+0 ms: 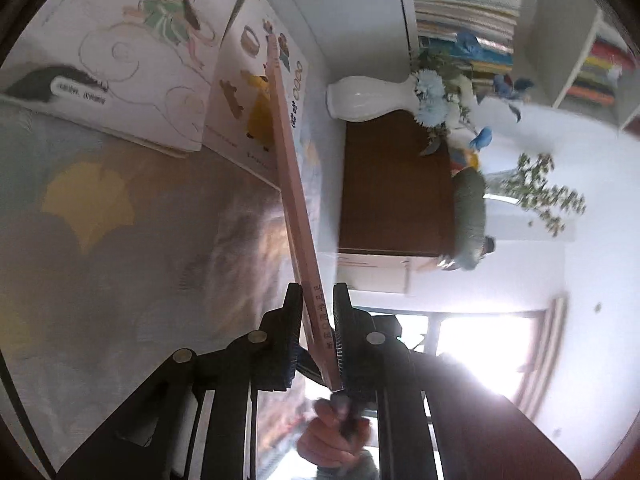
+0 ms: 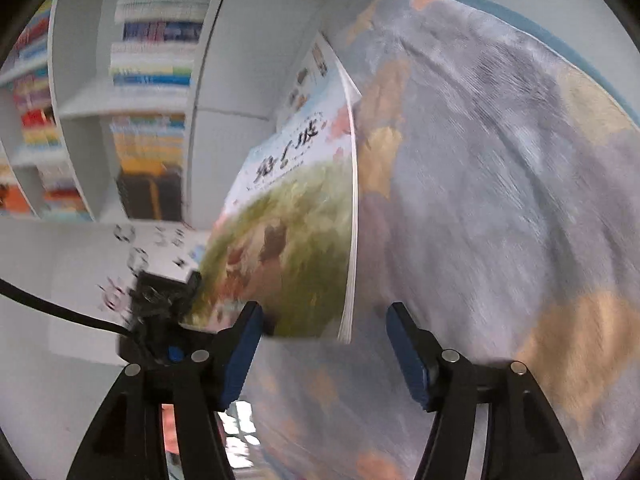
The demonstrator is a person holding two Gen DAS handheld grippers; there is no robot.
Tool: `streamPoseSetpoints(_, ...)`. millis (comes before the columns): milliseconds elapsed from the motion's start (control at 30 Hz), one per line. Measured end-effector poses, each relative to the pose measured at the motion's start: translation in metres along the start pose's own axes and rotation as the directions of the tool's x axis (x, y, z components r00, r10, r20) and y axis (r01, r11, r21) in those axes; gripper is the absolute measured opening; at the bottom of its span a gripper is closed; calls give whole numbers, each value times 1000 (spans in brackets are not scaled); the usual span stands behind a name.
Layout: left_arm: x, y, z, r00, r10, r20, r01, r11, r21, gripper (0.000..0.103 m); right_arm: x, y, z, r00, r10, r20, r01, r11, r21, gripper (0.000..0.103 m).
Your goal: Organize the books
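Observation:
My left gripper (image 1: 318,292) is shut on a thin pink-spined picture book (image 1: 288,148), seen edge-on and reaching away from the jaws. In the right wrist view the same book (image 2: 296,220) shows a painted green meadow cover and stands tilted over the patterned cloth (image 2: 480,160). The left gripper (image 2: 160,300) grips its far side. My right gripper (image 2: 323,308) is open, and the book's lower edge sits between its blue pads without either pad pressing on it. Two more picture books lie on the cloth, a white one (image 1: 120,60) and one with a yellow figure (image 1: 248,92).
A white bookshelf (image 2: 152,80) full of books stands behind the table, seen also in the left wrist view as a bookshelf (image 1: 464,0). A white vase with blue flowers (image 1: 364,96), a brown cabinet (image 1: 392,184) and a potted plant (image 1: 544,192) are nearby. A hand (image 1: 332,436) shows below the jaws.

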State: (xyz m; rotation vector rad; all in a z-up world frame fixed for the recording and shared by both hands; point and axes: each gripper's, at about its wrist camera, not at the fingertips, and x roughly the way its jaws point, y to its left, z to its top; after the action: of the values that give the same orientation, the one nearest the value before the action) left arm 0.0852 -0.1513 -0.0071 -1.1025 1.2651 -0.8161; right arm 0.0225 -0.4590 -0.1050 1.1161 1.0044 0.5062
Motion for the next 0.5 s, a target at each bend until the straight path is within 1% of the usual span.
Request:
streamPoseSetpoints(33,1,3,2,1000,-1,-6,1,1000,-14,11,3,0,1,1000,14,8,-14,1000,13,62)
streamPoseSetpoints(67,0,6,3,1000,12,-11,-12,1000,-17,11,5,0,6,999,32,19,-32,999,33,62)
streamPoseSetpoints(100,0,8,4,999,40,-18,-40,999,-15,11,10,-1,12,998,54,34,-56,997,54,60)
streamPoseSetpoints(167,-7,14,2,995,95,-26,-95,995,-5,11,8,1,18,998,53,36,-55,997,55,25)
streamPoseSetpoints(200,-8,14,3,988,154,-25,-153,988,20,11,15,4,21,1000,5,25,-6,999,38,24)
streamPoseSetpoints(233,-7,12,3,978,209,-26,-207,977,54,11,17,6,22,1000,-18,25,18,1000,17,20)
streamPoseSetpoints(267,-4,8,1,953,302,-35,-295,946,132,11,20,17,19,997,-75,26,77,995,-56,17)
streamPoseSetpoints(300,-1,5,-1,930,366,-43,-352,917,190,11,23,29,16,993,-120,25,122,986,-115,17)
streamPoseSetpoints(333,0,4,-4,911,408,-54,-385,892,235,11,27,40,13,985,-168,26,170,968,-185,16)
streamPoseSetpoints(367,-1,4,-6,901,428,-68,-398,879,264,11,30,54,4,973,-229,27,227,935,-272,16)
streamPoseSetpoints(400,-4,6,-7,899,430,-83,-393,876,279,11,35,68,-5,958,-284,27,274,891,-362,16)
streamPoseSetpoints(433,-10,10,-8,899,426,-97,-387,880,277,11,40,80,-17,940,-339,35,317,832,-454,16)
streamPoseSetpoints(467,-14,13,-8,896,431,-103,-391,878,275,11,46,93,-31,919,-391,43,349,760,-549,16)
streamPoseSetpoints(500,-18,17,-9,889,446,-107,-403,871,280,11,49,98,-39,907,-418,45,362,722,-590,16)
